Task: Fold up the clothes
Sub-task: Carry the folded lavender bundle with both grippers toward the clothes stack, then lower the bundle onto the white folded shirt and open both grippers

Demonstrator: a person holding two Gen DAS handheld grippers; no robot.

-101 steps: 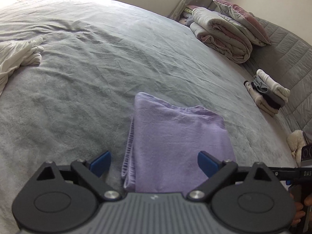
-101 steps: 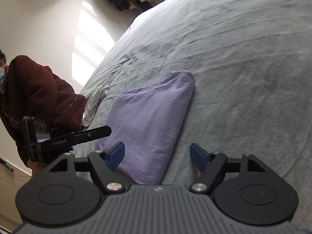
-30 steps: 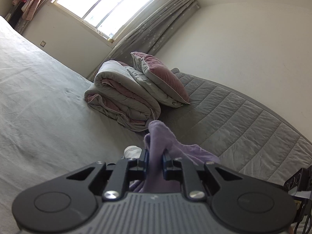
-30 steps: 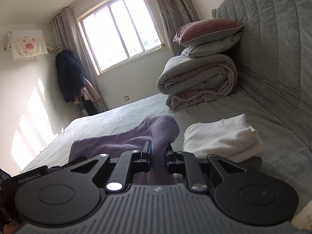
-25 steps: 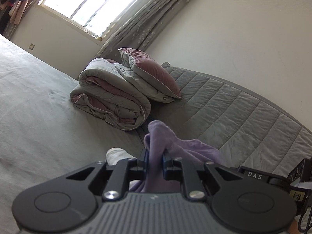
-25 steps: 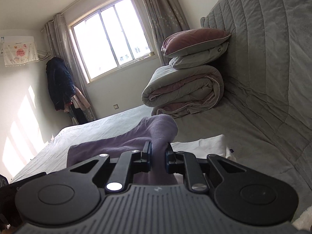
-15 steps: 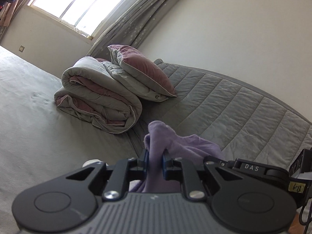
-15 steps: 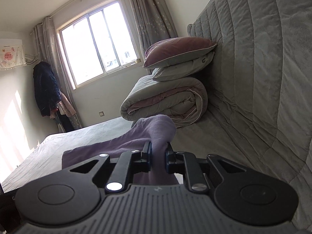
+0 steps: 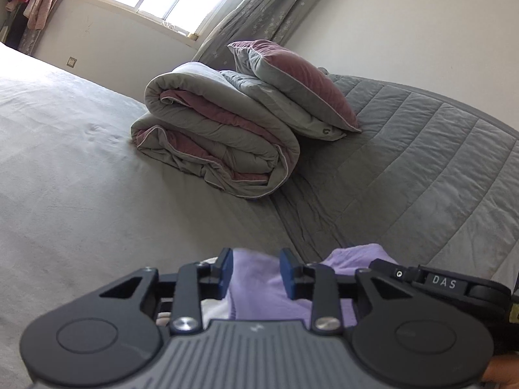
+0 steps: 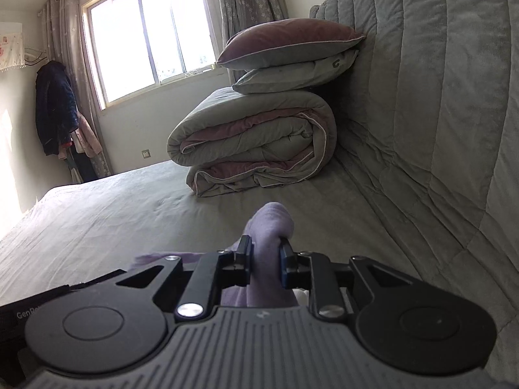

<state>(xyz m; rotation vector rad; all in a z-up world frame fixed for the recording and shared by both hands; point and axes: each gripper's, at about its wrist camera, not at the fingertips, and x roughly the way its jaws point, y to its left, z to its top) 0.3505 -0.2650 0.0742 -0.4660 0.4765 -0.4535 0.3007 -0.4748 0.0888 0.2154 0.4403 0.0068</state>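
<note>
The folded purple garment (image 9: pixel 256 282) lies between the fingers of my left gripper (image 9: pixel 256 274), whose jaws now stand part open around it. In the right wrist view the same purple garment (image 10: pixel 269 227) bulges up between the fingers of my right gripper (image 10: pixel 265 259), whose jaws have begun to part but still touch the cloth. Something white (image 9: pixel 212 308) shows under the garment at the left; a white bit (image 10: pixel 300 295) also shows in the right view. The right gripper's body (image 9: pixel 441 282) shows at the left view's right edge.
A rolled grey and pink duvet (image 9: pixel 214 149) with pillows (image 9: pixel 292 87) on top lies ahead on the grey bed (image 9: pixel 65 162). The padded grey headboard (image 10: pixel 438 97) stands to the right. A window (image 10: pixel 149 39) and hanging clothes (image 10: pixel 58 110) are at the far wall.
Both grippers have come down lower toward the bed near the headboard. The left jaws have opened from a tight pinch on the purple garment, and the right jaws have widened slightly.
</note>
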